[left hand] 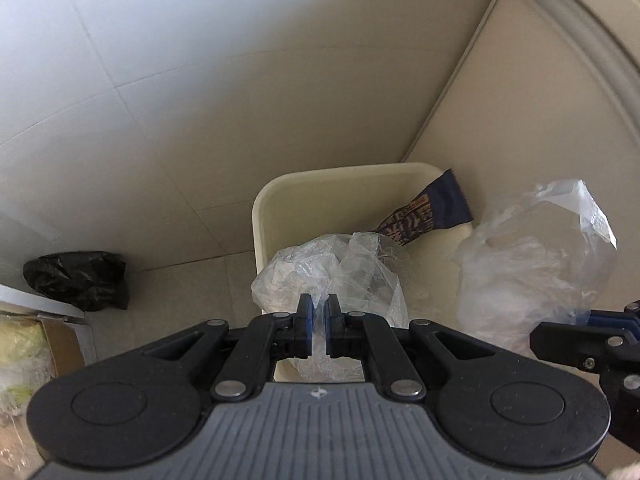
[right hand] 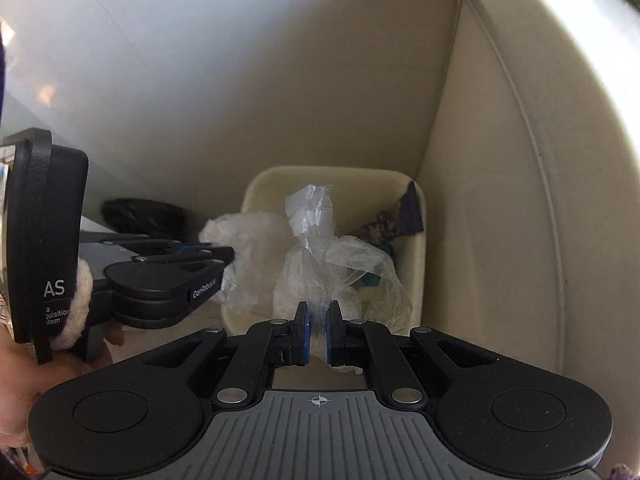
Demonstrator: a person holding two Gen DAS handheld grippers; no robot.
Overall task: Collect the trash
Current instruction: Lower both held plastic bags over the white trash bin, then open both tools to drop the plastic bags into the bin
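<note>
- Bin (left hand: 276, 200) dead centre in both views, cream plastic, open top, standing on pale floor tiles (left hand: 140, 128) tight against a beige cabinet panel (left hand: 520, 120).
- Left gripper (left hand: 319, 308) pointing steeply down over the bin, jaws pinched narrow on a crumpled clear plastic bag (left hand: 340, 268); film squeezed betw. the blue pads.
- That bag hangs over the bin's near-left part, bulk of it inside the rim outline.
- Right gripper (right hand: 319, 314) also aimed steeply down, jaws narrow, clamped on a second clear bag (right hand: 320, 248); twisted top of it sticks up above the pads.
- From the left cam, the second bag sits over the bin's right edge, beside the cabinet, w/ the right gripper's black linkage at frame edge.
- From the right cam, the left gripper comes in from the left, its bag next to the right one; can't tell if the two bags touch.
- Dark snack wrapper (left hand: 428, 212) w/ orange pattern already in the bin, leaning on the far-right corner.
- Black plastic bag (left hand: 76, 280) lying on the floor, well left of the bin.
- Cardboard box (left hand: 60, 336) at the left edge, near the black bag.
- Person's hand (right hand: 16, 380) partly seen on the left gripper's handle.
</note>
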